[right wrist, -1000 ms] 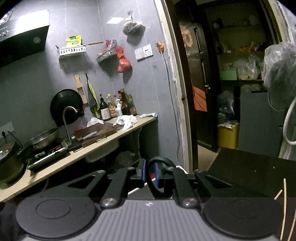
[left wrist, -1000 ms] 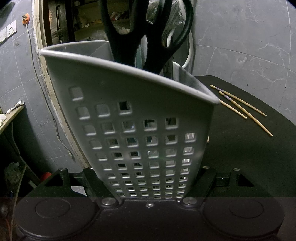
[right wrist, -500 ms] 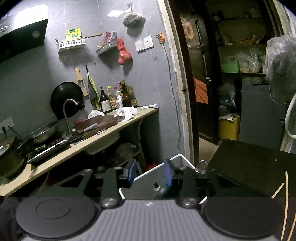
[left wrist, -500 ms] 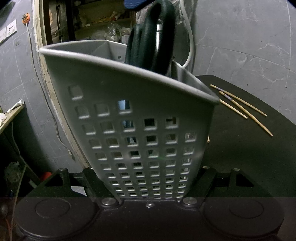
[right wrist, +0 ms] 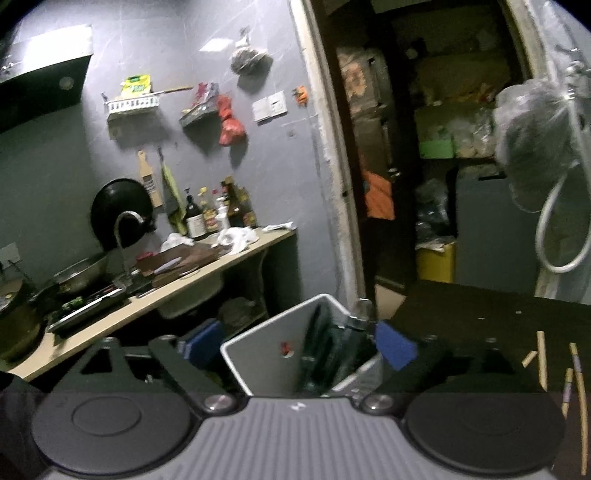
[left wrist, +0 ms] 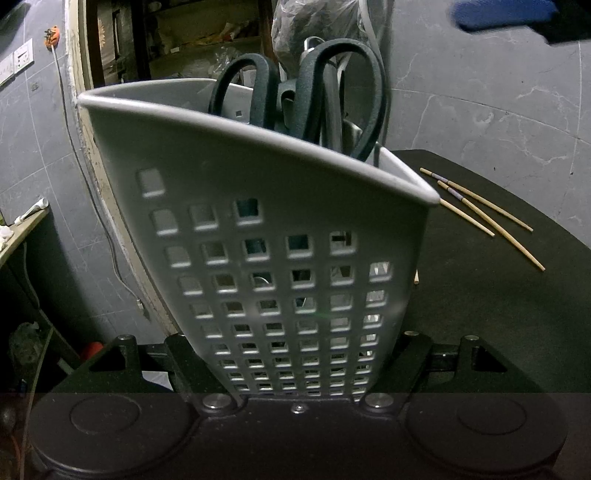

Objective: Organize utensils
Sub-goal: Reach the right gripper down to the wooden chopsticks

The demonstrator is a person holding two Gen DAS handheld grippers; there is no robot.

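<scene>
A grey perforated utensil holder (left wrist: 280, 221) fills the left wrist view, and my left gripper (left wrist: 295, 369) is shut on its lower wall. Black-handled scissors (left wrist: 317, 96) stand in the holder, handles up, beside a metal utensil. My right gripper (right wrist: 299, 345) is open and empty above the holder (right wrist: 258, 354), its blue pads (right wrist: 395, 345) spread to either side; one pad shows at the top right of the left wrist view (left wrist: 502, 14). Several wooden chopsticks (left wrist: 480, 210) lie on the dark table to the right, also in the right wrist view (right wrist: 576, 376).
The holder stands at the left edge of a dark table (left wrist: 498, 295). A doorway (right wrist: 406, 184) opens behind it. A kitchen counter (right wrist: 166, 288) with bottles, a chopping board and pans runs along the left wall. A plastic bag (right wrist: 535, 140) hangs at the right.
My right gripper lowered the scissors into the holder, opened and let them go. It has since lifted away and opened wider. The left gripper and holder have not moved.
</scene>
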